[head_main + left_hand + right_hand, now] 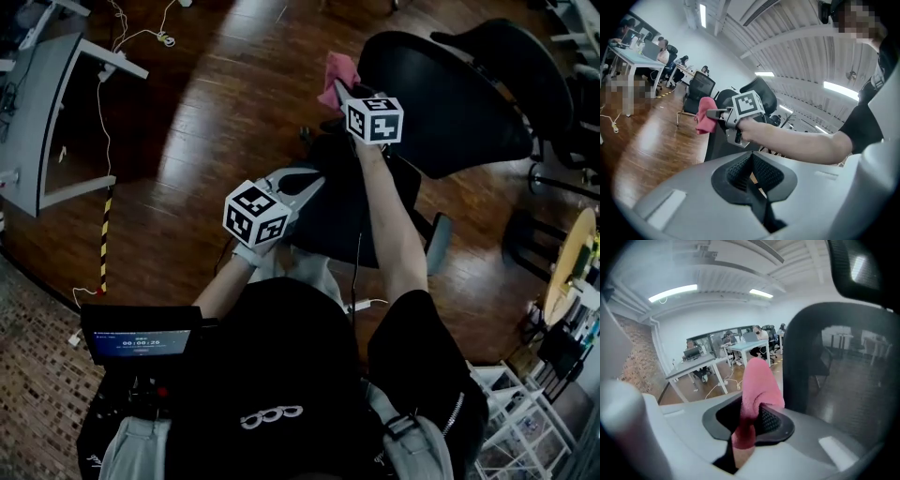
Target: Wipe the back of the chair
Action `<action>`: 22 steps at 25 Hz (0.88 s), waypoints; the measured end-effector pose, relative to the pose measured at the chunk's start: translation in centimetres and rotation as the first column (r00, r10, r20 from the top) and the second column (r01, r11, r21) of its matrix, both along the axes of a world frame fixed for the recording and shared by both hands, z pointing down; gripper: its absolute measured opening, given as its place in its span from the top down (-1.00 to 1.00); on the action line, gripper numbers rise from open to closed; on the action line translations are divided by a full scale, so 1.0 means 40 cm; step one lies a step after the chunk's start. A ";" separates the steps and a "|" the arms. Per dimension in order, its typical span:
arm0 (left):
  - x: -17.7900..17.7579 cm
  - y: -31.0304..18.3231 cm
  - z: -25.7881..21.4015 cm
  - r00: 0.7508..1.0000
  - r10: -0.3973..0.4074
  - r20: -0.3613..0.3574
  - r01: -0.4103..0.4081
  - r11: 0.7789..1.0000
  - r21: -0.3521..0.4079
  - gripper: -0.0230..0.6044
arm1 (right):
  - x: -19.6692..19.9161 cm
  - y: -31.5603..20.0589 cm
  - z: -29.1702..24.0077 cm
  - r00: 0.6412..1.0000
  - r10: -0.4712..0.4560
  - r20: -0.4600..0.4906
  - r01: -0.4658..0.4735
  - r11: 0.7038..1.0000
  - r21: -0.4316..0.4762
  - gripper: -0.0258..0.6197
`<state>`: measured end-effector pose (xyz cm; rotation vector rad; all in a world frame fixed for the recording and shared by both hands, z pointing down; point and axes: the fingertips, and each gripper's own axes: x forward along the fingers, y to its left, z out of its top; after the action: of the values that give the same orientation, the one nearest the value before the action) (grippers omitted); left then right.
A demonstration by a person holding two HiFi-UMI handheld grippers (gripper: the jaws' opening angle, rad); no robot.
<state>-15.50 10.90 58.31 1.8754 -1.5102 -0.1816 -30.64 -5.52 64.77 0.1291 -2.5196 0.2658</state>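
Pink cloth in R claw

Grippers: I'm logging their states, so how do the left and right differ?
The right gripper is shut on the cloth; the left gripper is shut on nothing. The right reaches out beside the chair back; the left sits nearer the person. Both carry a marker cube.

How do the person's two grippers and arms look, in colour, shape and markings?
Both the left gripper and the right gripper have light grey bodies with black textured pads. Each carries a white cube with black square markers. The person wears a black short-sleeved top.
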 end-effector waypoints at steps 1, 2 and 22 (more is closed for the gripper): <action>-0.003 -0.024 -0.010 1.000 0.006 0.004 -0.006 1.000 0.012 0.95 | -0.016 -0.025 -0.043 1.000 0.003 0.030 -0.003 1.000 0.001 0.77; -0.001 -0.046 -0.018 1.000 0.014 0.006 -0.014 1.000 0.023 0.95 | -0.026 -0.051 -0.082 0.998 0.009 0.057 -0.009 1.000 0.002 0.77; 0.160 -0.248 -0.088 0.985 0.155 0.075 -0.157 0.987 0.022 0.95 | 0.287 -0.541 -0.241 0.950 0.305 0.072 -0.306 0.952 -0.007 0.77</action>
<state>-9.09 0.99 54.80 2.0320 -1.4072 -0.0628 -19.15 -27.15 55.15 0.5235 -2.5657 0.3945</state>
